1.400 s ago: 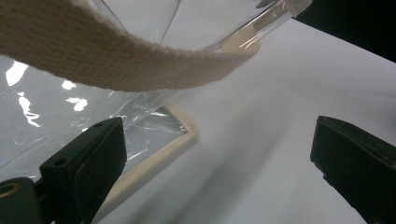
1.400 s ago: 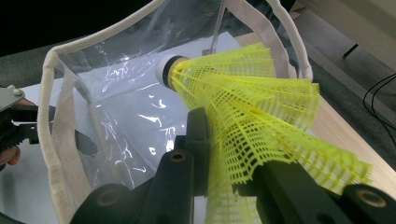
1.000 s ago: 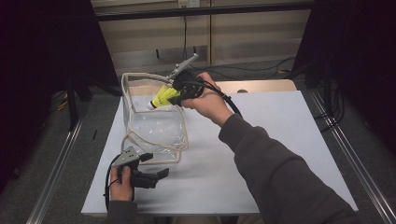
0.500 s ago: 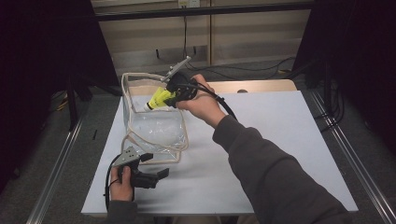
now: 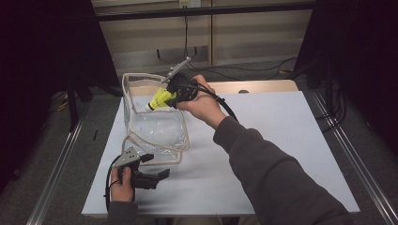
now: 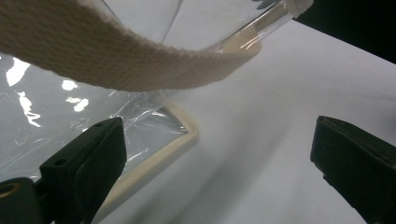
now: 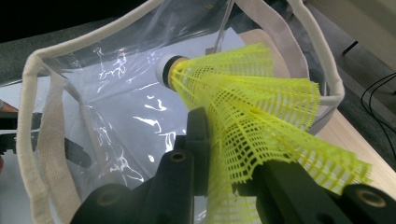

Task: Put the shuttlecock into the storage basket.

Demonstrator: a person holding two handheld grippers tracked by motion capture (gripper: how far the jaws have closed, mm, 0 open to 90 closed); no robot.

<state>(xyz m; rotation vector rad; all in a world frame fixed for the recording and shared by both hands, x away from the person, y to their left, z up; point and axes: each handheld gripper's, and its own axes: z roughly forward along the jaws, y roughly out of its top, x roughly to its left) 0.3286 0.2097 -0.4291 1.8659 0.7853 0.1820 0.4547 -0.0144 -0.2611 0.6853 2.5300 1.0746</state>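
Note:
A clear plastic bag (image 5: 155, 126) with cream webbing trim stands open on the white table (image 5: 281, 140). My right gripper (image 5: 165, 98) is shut on a yellow mesh shuttlecock (image 5: 158, 100) and holds it tilted over the bag's far rim, cork end toward the opening. In the right gripper view the shuttlecock's skirt (image 7: 252, 107) is pinched between the jaws of the right gripper (image 7: 229, 158), above the bag's mouth (image 7: 70, 44). My left gripper (image 5: 156, 165) rests open on the table at the bag's near corner. Its view shows the bag's strap (image 6: 116, 65) and base edge (image 6: 159, 154) just ahead.
A wooden board (image 5: 263, 86) lies along the table's far edge. Metal rails (image 5: 61, 159) run along both sides of the table, and cables (image 5: 272, 68) trail on the floor behind. The person's right sleeve (image 5: 272, 173) crosses the middle of the table.
The right hand has edged the shuttlecock slightly left, further over the bag's opening. The left gripper has stayed where it was.

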